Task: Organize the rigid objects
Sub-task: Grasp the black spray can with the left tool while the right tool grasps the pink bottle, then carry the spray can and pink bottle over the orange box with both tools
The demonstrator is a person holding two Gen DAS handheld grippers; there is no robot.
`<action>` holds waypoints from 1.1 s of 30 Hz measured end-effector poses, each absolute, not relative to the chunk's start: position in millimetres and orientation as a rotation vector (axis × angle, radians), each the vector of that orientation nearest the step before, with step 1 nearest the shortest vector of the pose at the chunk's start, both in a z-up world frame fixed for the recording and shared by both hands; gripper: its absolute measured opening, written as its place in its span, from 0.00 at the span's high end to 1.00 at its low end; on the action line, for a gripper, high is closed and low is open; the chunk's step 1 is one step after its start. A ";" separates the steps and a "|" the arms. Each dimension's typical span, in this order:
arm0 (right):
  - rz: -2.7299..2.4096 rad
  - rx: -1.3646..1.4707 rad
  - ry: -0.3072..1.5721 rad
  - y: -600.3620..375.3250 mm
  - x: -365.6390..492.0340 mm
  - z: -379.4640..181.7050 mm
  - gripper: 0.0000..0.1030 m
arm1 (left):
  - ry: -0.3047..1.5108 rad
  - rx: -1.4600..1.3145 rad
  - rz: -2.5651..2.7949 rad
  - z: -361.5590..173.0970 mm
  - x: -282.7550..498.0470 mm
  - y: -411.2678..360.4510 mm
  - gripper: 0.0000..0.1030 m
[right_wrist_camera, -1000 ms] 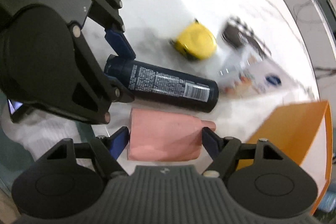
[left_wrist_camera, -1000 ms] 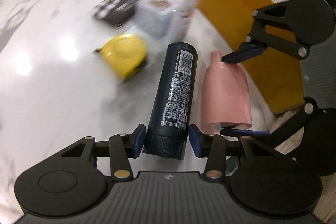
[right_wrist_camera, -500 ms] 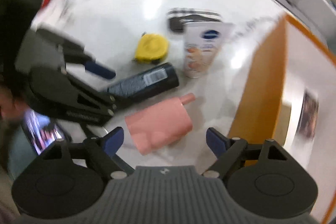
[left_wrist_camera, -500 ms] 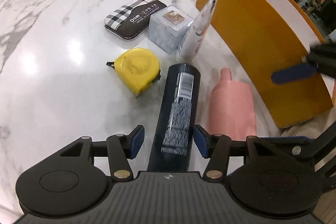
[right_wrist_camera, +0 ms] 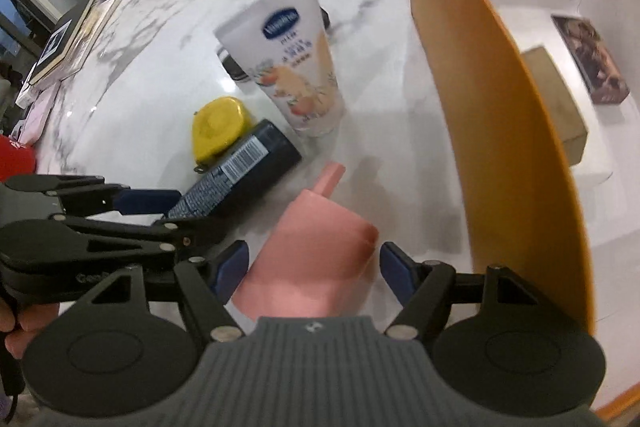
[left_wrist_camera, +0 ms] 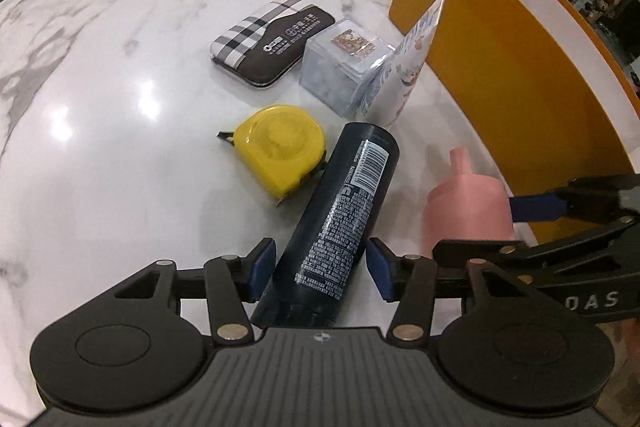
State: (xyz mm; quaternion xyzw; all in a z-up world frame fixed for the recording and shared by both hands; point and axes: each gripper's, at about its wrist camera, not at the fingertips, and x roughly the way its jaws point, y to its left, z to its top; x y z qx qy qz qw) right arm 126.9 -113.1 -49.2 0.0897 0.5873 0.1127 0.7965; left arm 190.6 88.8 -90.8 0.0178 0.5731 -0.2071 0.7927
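Observation:
A black spray can (left_wrist_camera: 340, 223) lies on the marble table between the pads of my left gripper (left_wrist_camera: 320, 271), which is open around it. It also shows in the right wrist view (right_wrist_camera: 240, 175). A pink bottle (right_wrist_camera: 316, 247) lies between the pads of my right gripper (right_wrist_camera: 312, 267), which is open around it with small gaps on both sides. The pink bottle also shows in the left wrist view (left_wrist_camera: 464, 207), with the right gripper (left_wrist_camera: 536, 207) beside it.
An orange box (right_wrist_camera: 496, 131) with a white inside stands to the right and holds a brown box (right_wrist_camera: 560, 111) and a dark pack (right_wrist_camera: 588, 63). A yellow tape measure (left_wrist_camera: 280, 147), a plaid case (left_wrist_camera: 268, 39), a clear cube (left_wrist_camera: 344, 67) and a standing lotion tube (right_wrist_camera: 296, 63) are on the table.
My right gripper has swung round from lying across the pink bottle's length to straddling its body from the base end. The left gripper stays around the black can, slightly pulled back.

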 end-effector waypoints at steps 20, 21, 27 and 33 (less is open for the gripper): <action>0.294 0.185 1.196 -118.3 121.5 -52.5 0.42 | 1.168 0.148 -0.451 -92.3 191.8 65.1 0.53; 0.301 0.185 1.186 -118.9 119.5 -49.8 0.42 | 1.165 0.130 -0.445 -91.1 190.7 66.0 0.53; 0.327 0.198 1.127 -124.2 110.2 -32.4 0.42 | 1.150 0.087 -0.421 -74.5 177.4 66.8 0.55; 0.347 0.232 1.070 -134.9 96.4 -13.3 0.42 | 1.127 0.062 -0.401 -48.5 167.3 65.6 0.55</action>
